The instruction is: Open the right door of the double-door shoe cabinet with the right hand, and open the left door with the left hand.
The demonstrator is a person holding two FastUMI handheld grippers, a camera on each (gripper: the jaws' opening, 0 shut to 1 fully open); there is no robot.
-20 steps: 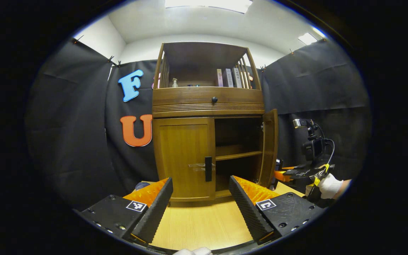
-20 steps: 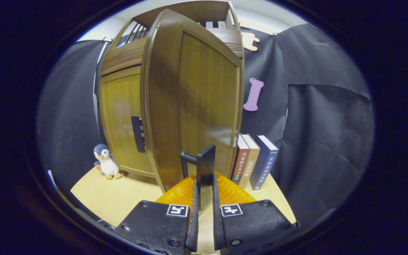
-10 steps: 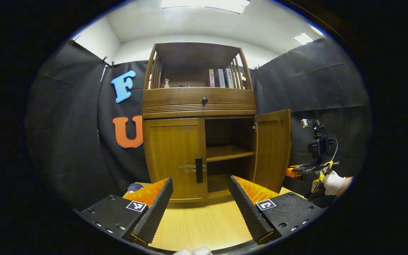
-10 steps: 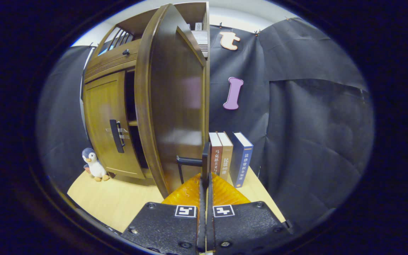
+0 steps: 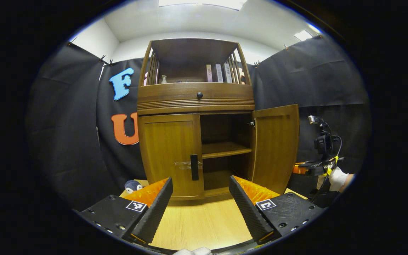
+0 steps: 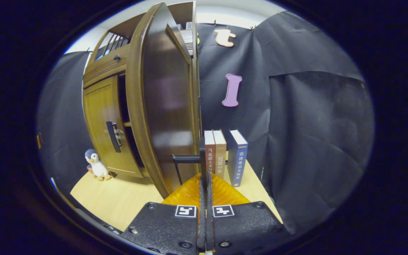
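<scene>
The wooden shoe cabinet (image 5: 195,102) stands ahead in the left gripper view. Its left door (image 5: 168,152) is closed, with a black handle (image 5: 194,167) at its inner edge. My left gripper (image 5: 200,198) is open, low over the table, a short way in front of that door. The right door (image 5: 276,147) is swung wide open, showing an inner shelf (image 5: 225,149). In the right gripper view my right gripper (image 6: 205,179) is shut on the right door's black handle (image 6: 202,157), seen edge-on beside the door (image 6: 165,106). The left door's handle (image 6: 111,136) shows farther left.
A penguin plush (image 6: 97,165) sits on the light wooden table (image 6: 119,198) by the cabinet's left foot. Three upright books (image 6: 223,156) stand against the black cloth behind the open door. A gloved hand (image 5: 338,178) holds the right gripper. Books and a bottle sit on the top shelf.
The right door has swung further out, from roughly edge-on to wide open, with the right gripper still on its handle. The left gripper stays open; the cabinet has shifted slightly left in its view.
</scene>
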